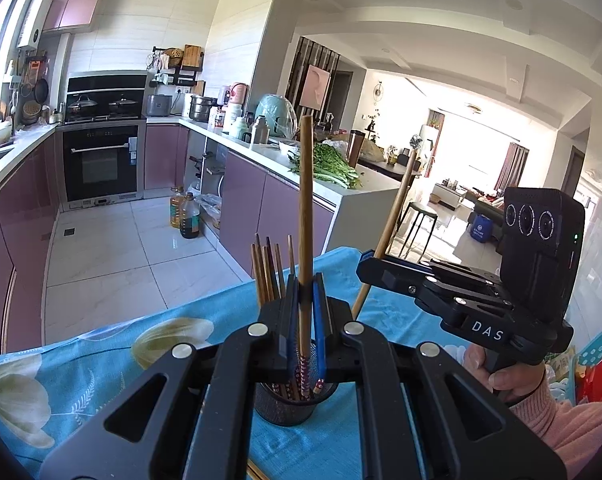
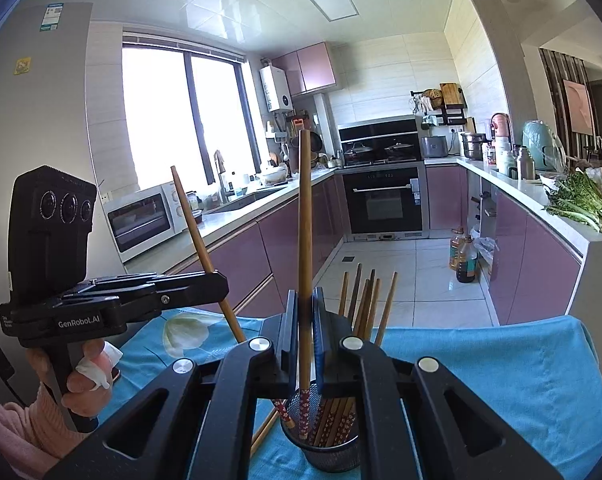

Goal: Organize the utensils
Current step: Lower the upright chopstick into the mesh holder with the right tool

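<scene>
Both claws, left (image 1: 305, 300) and right (image 2: 305, 312), pinch one chopstick each; we lower them straight into the mesh holder (image 2: 333, 454).

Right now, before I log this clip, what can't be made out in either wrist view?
- Left wrist: the mesh holder rim and how many chopsticks stand inside, hidden by the left tongs.
- Left wrist: the lower end of the right tongs' chopstick, hidden behind the left tongs.
- Right wrist: whether the left tongs' chopstick tip is inside the holder, hidden by the right tongs.
- Both: the table's near edge, cut off.
</scene>
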Available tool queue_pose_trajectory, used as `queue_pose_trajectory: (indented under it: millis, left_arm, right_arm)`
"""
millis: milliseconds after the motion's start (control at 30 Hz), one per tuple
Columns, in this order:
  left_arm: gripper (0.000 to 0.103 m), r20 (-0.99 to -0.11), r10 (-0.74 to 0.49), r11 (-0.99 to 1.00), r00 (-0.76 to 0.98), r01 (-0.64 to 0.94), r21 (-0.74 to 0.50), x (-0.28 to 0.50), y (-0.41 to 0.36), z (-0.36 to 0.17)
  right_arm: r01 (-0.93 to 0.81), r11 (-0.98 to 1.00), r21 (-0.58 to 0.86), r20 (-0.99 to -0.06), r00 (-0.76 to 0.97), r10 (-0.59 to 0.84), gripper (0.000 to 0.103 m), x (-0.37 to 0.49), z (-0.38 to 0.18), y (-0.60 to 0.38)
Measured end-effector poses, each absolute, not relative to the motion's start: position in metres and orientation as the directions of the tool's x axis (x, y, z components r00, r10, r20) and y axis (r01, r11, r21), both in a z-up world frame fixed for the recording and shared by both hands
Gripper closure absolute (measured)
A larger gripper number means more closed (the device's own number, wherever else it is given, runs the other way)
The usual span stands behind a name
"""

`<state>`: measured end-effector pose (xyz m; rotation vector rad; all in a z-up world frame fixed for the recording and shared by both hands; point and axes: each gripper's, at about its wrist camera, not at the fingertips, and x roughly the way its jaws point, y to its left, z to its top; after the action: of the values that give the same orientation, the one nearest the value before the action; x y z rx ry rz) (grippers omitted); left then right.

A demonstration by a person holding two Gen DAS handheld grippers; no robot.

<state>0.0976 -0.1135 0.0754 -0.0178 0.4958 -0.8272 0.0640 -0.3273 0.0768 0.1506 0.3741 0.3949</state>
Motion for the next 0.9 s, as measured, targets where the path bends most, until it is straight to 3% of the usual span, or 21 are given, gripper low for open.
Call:
queue_pose_trajectory:
  millis: [900]
  left_arm:
    - [0.095, -0.534, -0.643, 0.704, 0.549, 0.698, -0.130, 0.093, -0.129, 0.056]
  right_arm:
    - [-0.316, 0.915, 0.250, -0.413, 0.820, 0.396, 0.097, 0.085, 0.045, -0.323]
